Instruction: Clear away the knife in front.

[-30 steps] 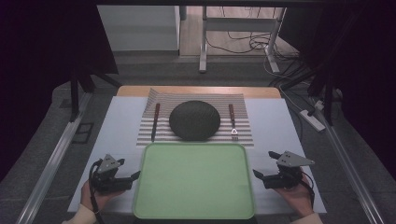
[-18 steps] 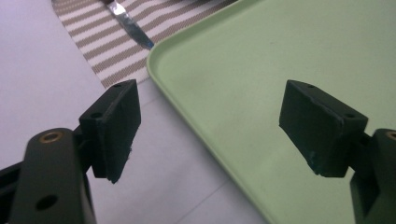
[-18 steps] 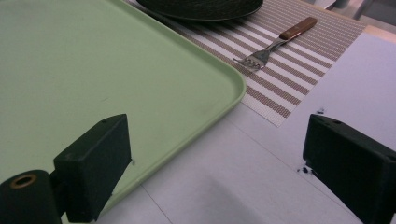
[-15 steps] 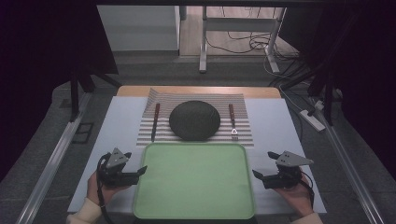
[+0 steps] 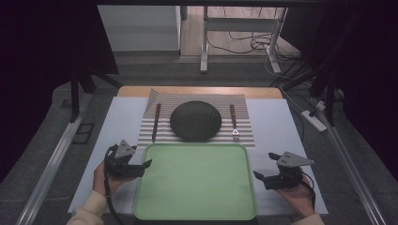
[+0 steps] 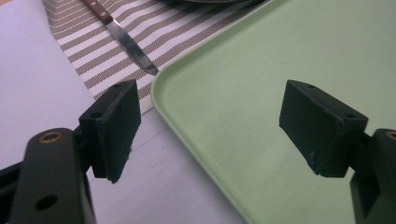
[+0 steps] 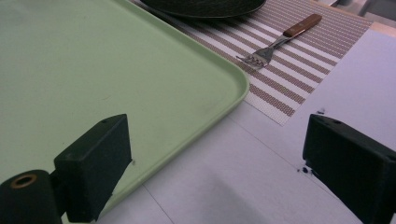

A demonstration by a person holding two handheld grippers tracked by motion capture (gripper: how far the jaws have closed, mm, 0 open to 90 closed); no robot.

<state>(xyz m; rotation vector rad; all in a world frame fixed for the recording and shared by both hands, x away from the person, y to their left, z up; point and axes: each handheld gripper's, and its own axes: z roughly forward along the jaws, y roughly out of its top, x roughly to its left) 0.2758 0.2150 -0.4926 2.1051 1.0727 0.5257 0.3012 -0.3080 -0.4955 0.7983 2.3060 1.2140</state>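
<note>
Green tray (image 5: 195, 183) at 6 o'clock on the white table (image 5: 277, 126), near edge toward the person, empty. Left gripper (image 5: 143, 167) at 9 o'clock of the tray, jaws wide apart and straddling the tray's left rim, one jaw over the table, the other over the tray floor, nothing held. Right gripper (image 5: 259, 178) at 3 o'clock of the tray, jaws wide apart about the right rim, nothing held. Striped placemat (image 5: 244, 133) at 12 o'clock of the tray, just beyond its far edge. Dark plate (image 5: 195, 120) centred on the mat; knife (image 5: 155, 123) at the plate's 9 o'clock, fork (image 5: 233, 122) at its 3 o'clock, both wooden-handled.
</note>
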